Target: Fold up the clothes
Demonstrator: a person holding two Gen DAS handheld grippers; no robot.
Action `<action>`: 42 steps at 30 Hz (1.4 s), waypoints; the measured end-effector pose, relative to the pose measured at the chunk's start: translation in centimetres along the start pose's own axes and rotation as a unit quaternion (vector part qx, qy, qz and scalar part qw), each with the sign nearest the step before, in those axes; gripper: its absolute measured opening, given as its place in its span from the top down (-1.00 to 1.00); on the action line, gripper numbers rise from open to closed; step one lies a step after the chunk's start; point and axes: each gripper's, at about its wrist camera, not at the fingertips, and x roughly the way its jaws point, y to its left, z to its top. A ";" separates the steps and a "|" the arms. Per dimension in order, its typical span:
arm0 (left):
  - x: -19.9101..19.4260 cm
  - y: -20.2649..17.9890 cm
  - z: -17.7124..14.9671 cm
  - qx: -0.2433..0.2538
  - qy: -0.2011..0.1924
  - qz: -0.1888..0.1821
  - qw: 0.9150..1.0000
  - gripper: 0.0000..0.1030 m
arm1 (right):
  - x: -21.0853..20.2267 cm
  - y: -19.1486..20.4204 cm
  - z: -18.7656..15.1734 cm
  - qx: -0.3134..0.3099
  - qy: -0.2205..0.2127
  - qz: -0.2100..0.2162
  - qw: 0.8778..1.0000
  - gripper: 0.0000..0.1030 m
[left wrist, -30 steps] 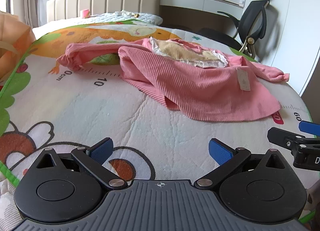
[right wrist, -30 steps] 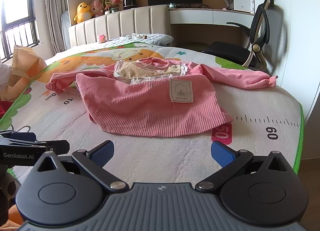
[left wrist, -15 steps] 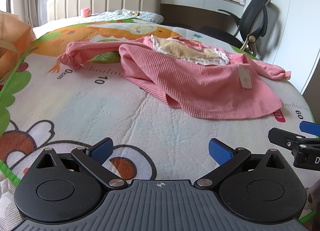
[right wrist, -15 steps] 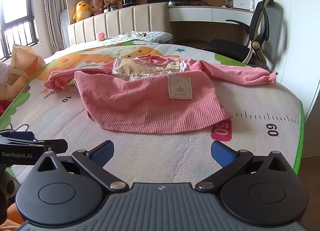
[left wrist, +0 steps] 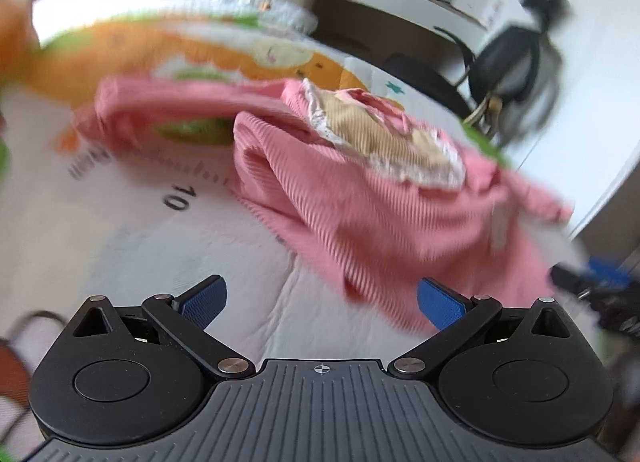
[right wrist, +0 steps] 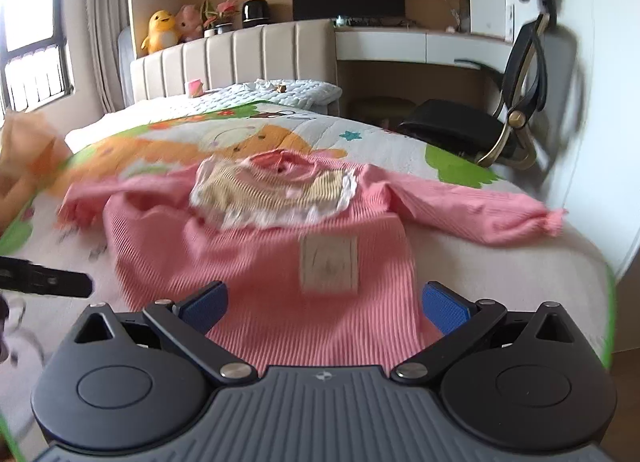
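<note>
A pink ribbed child's top (right wrist: 256,262) lies spread on the printed bed mat (right wrist: 460,262), with a cream lace-edged collar (right wrist: 276,190), a beige label (right wrist: 329,264) and both sleeves out. My right gripper (right wrist: 323,304) is open and empty, low over the top's bottom hem. The top also shows in the left wrist view (left wrist: 360,198). My left gripper (left wrist: 320,298) is open and empty, close to the top's near left hem corner. Both views are motion-blurred.
The mat's right edge (right wrist: 610,302) drops to the floor. A black office chair (right wrist: 500,118) and a desk stand beyond it. A padded headboard (right wrist: 240,62) and a white quilt (right wrist: 288,90) are at the far end. An orange cloth (right wrist: 24,158) lies at the left.
Both grippers have moved forward toward the top, which looms larger in both views. The right gripper now hangs over the hem. Both stay open.
</note>
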 end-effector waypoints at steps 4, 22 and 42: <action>1.8 1.7 3.7 -0.036 -0.013 -0.022 0.999 -1.00 | 5.1 -0.9 3.1 0.009 0.017 0.011 1.000 -1.00; 9.6 1.8 4.9 0.043 0.041 -0.022 0.998 0.79 | 14.2 -2.6 2.9 0.005 0.099 0.103 0.990 -1.00; 1.4 12.2 2.7 -0.252 0.001 0.001 0.968 -0.69 | 6.4 1.9 -2.1 -0.055 0.147 0.084 0.984 -1.00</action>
